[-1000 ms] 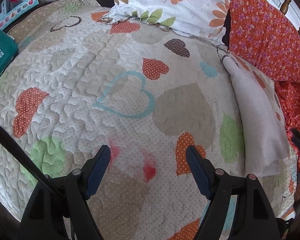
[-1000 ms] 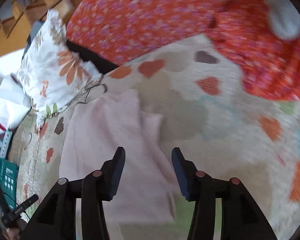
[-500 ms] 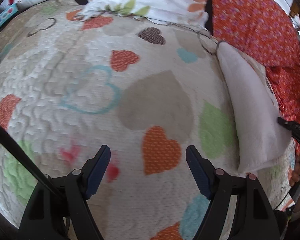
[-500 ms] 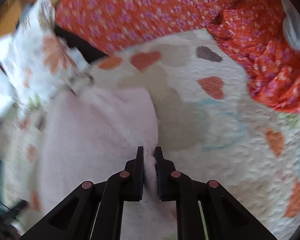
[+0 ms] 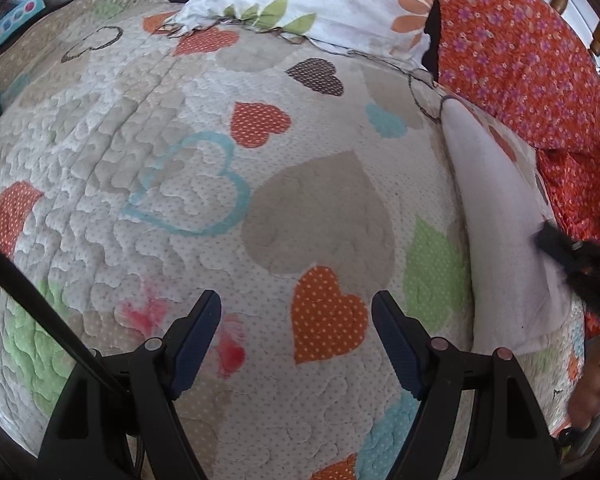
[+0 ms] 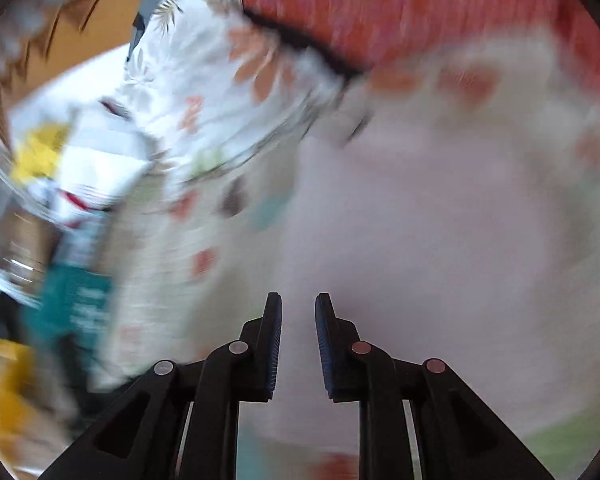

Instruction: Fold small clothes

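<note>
**Pale garment on the heart quilt, right tongs parting**

The left tongs [image 5: 296, 320] hang released over the heart-patterned quilt [image 5: 204, 128], nothing between their pads. The pale pink garment [image 5: 504, 248] lies at the quilt's right side, beside the orange floral cloth [image 5: 512, 56]. The right tongs [image 6: 298, 320] are opening over the blurred garment; a narrow gap shows between the pads.
</note>
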Demonstrator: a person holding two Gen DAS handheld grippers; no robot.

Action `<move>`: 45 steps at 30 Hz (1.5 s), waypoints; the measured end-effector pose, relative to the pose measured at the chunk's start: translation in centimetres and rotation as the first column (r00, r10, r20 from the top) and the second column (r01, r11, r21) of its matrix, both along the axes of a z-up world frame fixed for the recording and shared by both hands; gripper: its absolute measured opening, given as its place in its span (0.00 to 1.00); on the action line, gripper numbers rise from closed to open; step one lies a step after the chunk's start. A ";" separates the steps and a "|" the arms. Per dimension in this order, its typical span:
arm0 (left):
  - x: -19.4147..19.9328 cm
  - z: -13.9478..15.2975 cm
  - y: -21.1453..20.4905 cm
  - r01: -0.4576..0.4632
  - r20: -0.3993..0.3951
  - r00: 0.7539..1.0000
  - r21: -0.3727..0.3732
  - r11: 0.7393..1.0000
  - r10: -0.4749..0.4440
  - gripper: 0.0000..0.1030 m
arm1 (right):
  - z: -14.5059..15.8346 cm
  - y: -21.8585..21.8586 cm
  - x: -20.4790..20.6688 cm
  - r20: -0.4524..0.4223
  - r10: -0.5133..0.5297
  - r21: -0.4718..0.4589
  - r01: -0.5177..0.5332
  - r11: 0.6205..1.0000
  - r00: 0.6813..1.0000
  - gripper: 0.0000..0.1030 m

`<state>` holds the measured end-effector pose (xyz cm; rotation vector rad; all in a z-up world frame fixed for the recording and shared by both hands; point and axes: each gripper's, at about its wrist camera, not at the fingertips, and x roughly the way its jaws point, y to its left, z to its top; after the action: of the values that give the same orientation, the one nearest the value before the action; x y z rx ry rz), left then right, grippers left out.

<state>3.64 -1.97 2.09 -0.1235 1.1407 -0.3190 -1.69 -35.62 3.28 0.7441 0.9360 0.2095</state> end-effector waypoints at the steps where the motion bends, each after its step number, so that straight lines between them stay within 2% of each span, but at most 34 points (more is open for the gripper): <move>1: 0.0 0.0 0.1 0.000 -0.001 1.000 -0.002 1.000 0.000 0.74 | -1.8 0.2 0.4 -0.022 0.017 0.096 -0.015 0.995 1.000 0.18; 2: 0.0 0.1 0.3 0.001 -0.003 1.000 -0.006 1.000 -0.001 0.74 | -4.1 0.5 0.4 -0.053 0.027 0.188 -0.016 0.982 0.998 0.14; 3: -0.1 0.1 0.4 0.001 -0.004 1.000 -0.010 1.000 -0.001 0.74 | -5.9 0.8 0.1 -0.075 0.028 0.253 -0.008 0.967 0.997 0.02; 4: -0.1 0.2 0.6 0.000 -0.006 1.000 -0.016 1.000 0.000 0.74 | -8.2 1.1 -0.9 -0.109 0.034 0.346 0.006 0.938 0.994 0.00; 5: -0.1 0.3 0.8 -0.001 -0.008 1.000 -0.023 1.000 0.001 0.74 | -9.8 1.5 -1.9 -0.136 0.050 0.390 0.007 0.921 0.989 0.00; 7: 0.0 0.5 1.3 -0.010 -0.015 1.000 -0.042 0.999 0.009 0.74 | -10.1 1.5 -3.4 -0.115 0.058 0.393 -0.008 0.920 0.992 0.00; 11: 0.1 0.7 1.9 -0.032 -0.024 0.999 -0.061 0.998 0.030 0.74 | -8.4 1.2 -6.1 -0.159 0.071 0.310 -0.018 0.950 0.985 0.00; 13: 0.1 0.7 2.1 -0.038 -0.028 0.999 -0.064 0.997 0.036 0.74 | -7.3 1.4 -6.8 -0.204 0.110 0.208 -0.067 0.976 0.973 0.09; 15: 0.0 0.8 2.2 -0.043 -0.024 0.999 -0.061 0.997 0.041 0.74 | -6.4 2.3 -7.8 -0.247 0.168 0.119 -0.142 0.983 0.954 0.09; 17: 0.0 0.9 2.3 -0.045 -0.017 0.999 -0.057 0.997 0.044 0.74 | -5.1 2.3 -8.3 -0.233 0.189 0.093 -0.171 0.981 0.954 0.09; 19: 0.0 0.9 2.3 -0.047 -0.014 0.999 -0.056 0.997 0.046 0.74 | -2.6 1.4 -8.0 -0.164 0.156 0.062 -0.148 0.987 0.974 0.09; 23: 0.1 0.6 2.1 -0.042 -0.021 0.999 -0.045 0.998 0.042 0.74 | 1.2 -1.1 -4.4 -0.042 0.049 -0.003 -0.049 0.999 0.998 0.13; 25: 0.0 0.5 1.9 -0.037 -0.023 0.999 -0.037 0.999 0.036 0.74 | 1.8 -1.9 -1.9 -0.021 0.022 0.008 -0.022 1.000 1.000 0.13; 31: 0.1 0.0 1.4 -0.016 -0.034 0.999 -0.020 1.000 0.015 0.74 | 1.1 -2.4 7.4 -0.028 -0.036 0.075 0.038 0.996 0.999 0.14; 32: 0.2 -0.2 1.3 -0.010 -0.038 0.999 -0.016 1.000 0.009 0.74 | 0.6 -2.6 9.1 -0.032 -0.039 0.090 0.042 0.995 0.999 0.16; 33: 0.2 -0.4 1.0 0.002 -0.046 0.999 -0.013 1.000 -0.002 0.74 | 0.0 -2.7 10.4 -0.043 -0.036 0.101 0.040 0.994 0.998 0.23; 34: 0.3 -0.5 0.8 0.009 -0.051 0.999 -0.012 1.000 -0.010 0.74 | -0.9 -2.8 11.6 -0.066 -0.034 0.104 0.041 0.994 0.997 0.23; 36: 0.3 -0.5 0.5 0.022 -0.052 0.998 -0.005 1.000 -0.022 0.75 | -3.0 -3.4 13.8 -0.144 -0.089 0.017 0.092 0.996 0.986 0.23; 37: 0.3 -0.6 0.4 0.024 -0.050 0.998 -0.002 1.000 -0.024 0.75 | -3.5 -3.9 14.5 -0.156 -0.131 -0.017 0.130 0.991 0.979 0.22; 40: 0.6 -0.6 0.3 0.018 -0.048 0.999 0.002 1.000 -0.017 0.74 | -2.9 -5.4 14.9 -0.136 -0.254 -0.028 0.252 0.967 0.958 0.23; 41: 0.6 -0.6 0.3 0.015 -0.049 0.999 0.000 1.000 -0.014 0.75 | -1.9 -5.5 14.7 -0.118 -0.273 -0.074 0.266 0.961 0.955 0.24; 42: 0.6 -0.6 0.3 0.013 -0.051 0.999 -0.002 1.000 -0.013 0.75 | -0.9 -5.5 14.3 -0.097 -0.277 -0.131 0.264 0.956 0.956 0.30; 43: 0.6 -0.6 0.2 0.014 -0.051 0.999 -0.004 1.000 -0.014 0.75 | 0.1 -5.4 13.7 -0.077 -0.274 -0.186 0.256 0.949 0.959 0.40; 45: 0.4 -0.5 -0.1 0.022 -0.042 0.999 0.001 1.000 -0.022 0.75 | 2.0 -5.6 11.8 -0.053 -0.259 -0.281 0.235 0.930 0.964 0.47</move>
<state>4.05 -2.11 1.61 -0.1169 1.1843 -0.3367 10.07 -41.23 5.28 0.6112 0.9232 -0.1746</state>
